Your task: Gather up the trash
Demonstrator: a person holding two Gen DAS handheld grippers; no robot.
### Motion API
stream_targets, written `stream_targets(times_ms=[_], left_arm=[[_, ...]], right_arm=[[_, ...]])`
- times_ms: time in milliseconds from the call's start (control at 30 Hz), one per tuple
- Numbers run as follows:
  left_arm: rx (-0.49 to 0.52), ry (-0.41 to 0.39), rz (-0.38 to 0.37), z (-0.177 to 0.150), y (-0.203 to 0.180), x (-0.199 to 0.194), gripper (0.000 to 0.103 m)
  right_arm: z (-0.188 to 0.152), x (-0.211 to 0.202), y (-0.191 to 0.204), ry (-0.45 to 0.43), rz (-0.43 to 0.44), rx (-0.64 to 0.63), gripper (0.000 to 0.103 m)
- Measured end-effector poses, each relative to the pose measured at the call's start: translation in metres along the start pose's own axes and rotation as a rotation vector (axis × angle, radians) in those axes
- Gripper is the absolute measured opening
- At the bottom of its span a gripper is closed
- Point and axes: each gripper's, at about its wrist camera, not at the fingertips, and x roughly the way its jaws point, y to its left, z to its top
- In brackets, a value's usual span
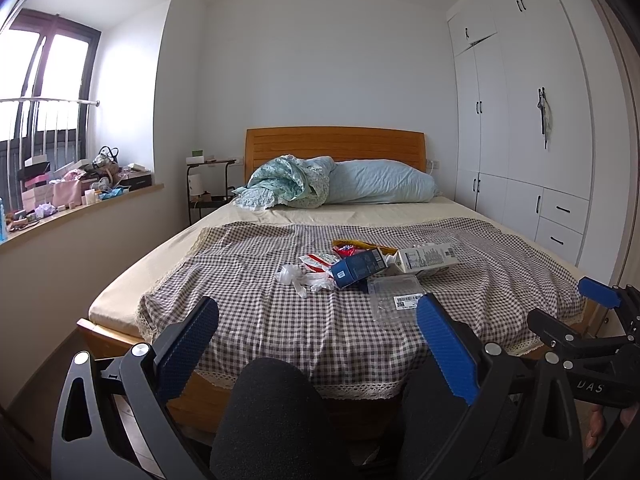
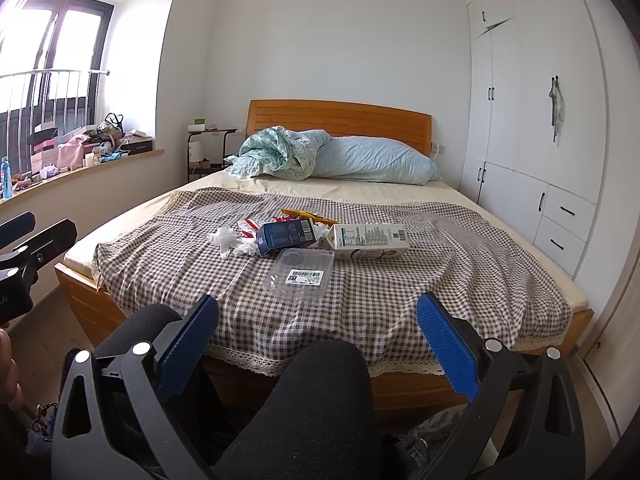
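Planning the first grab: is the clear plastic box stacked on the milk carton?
No, the box lies flat on the checked cloth, nearer than the carton.

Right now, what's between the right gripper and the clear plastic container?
Only bare checkered cloth separates the right gripper from the clear plastic container, seen in the right wrist view.

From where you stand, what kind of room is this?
A bedroom, it seems. A wooden bed with a pale blue pillow fills most of the floor, a tall white wardrobe lines the right wall, and a cluttered window sill runs along the left.
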Motion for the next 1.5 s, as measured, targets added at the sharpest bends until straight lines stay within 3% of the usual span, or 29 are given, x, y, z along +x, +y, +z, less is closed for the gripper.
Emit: stream_targets(times_ms=[667,1200,1400,1500], left_arm=[[0.014,0.011,-0.007,0.0,-0.002,0.001,0.096],[-0.017,0.09,0.004,-0.013,0.008,0.028,0.096],[-0.004,0.076,0.002,-0.007,0.007,0.044,0.096],[0.021,0.071,0.001,-0.005,0.005,0.058,0.096]], right_arm=[[-0.004,0.002,-0.004,0.019,0.007,0.001,0.095],[-0.012,0.016,-0.022,0.034,-0.038,0.02,0.095],[-0.01,0.028,-0.032,0.04,0.0,0.061,0.095],[-0.01,0.047,-0.041,0.072,0.082,0.136,0.095]])
